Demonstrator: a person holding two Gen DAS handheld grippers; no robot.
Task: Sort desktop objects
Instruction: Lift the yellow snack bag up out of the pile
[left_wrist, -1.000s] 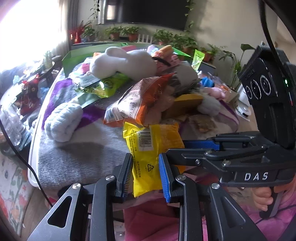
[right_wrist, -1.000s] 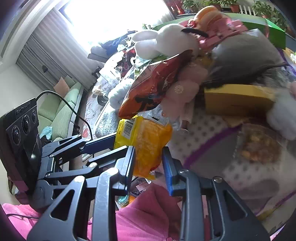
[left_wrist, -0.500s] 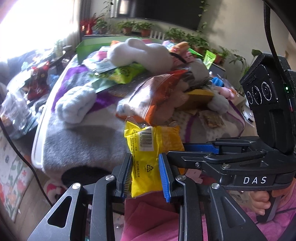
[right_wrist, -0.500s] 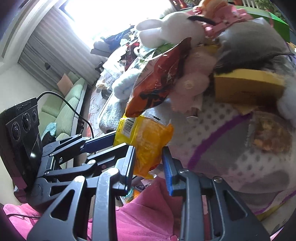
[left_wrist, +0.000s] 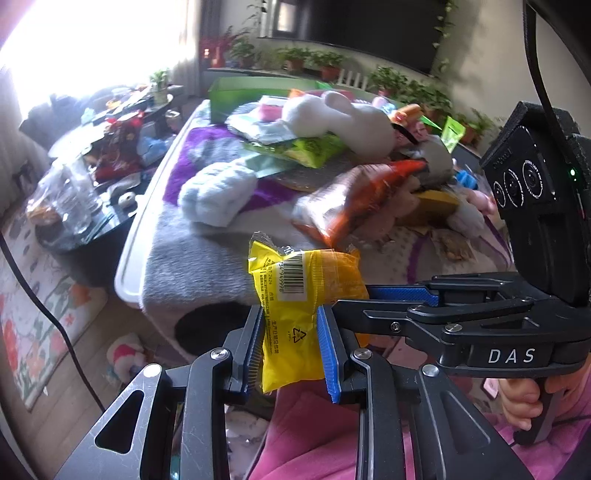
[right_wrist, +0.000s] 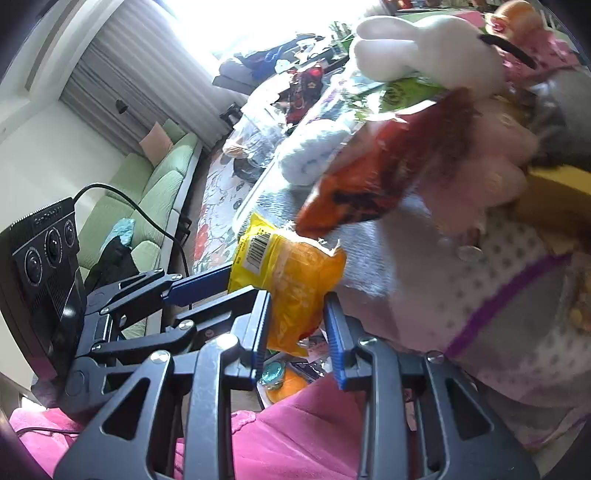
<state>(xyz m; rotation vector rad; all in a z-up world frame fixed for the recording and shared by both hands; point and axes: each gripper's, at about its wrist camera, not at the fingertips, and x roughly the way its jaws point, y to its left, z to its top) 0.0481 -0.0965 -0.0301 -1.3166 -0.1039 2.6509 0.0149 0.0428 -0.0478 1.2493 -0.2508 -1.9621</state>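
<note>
1. The left gripper (left_wrist: 290, 349) pinches the lower part of a yellow packet (left_wrist: 295, 295), its pads pressed on either side.
2. The right gripper (right_wrist: 297, 328) clamps the same packet from the other side, crossing the left one.
3. The packet hangs in the air in front of the table (left_wrist: 127, 258), above a pink sleeve (left_wrist: 314, 435).
4. An orange bag (left_wrist: 354, 199) and a white plush rabbit (left_wrist: 343, 118) lie on the heaped table behind.

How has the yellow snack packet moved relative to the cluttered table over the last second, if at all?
Yes. Held by both the left gripper and right gripper, the yellow packet has drawn back from the orange bag toward the table's near edge.
</note>
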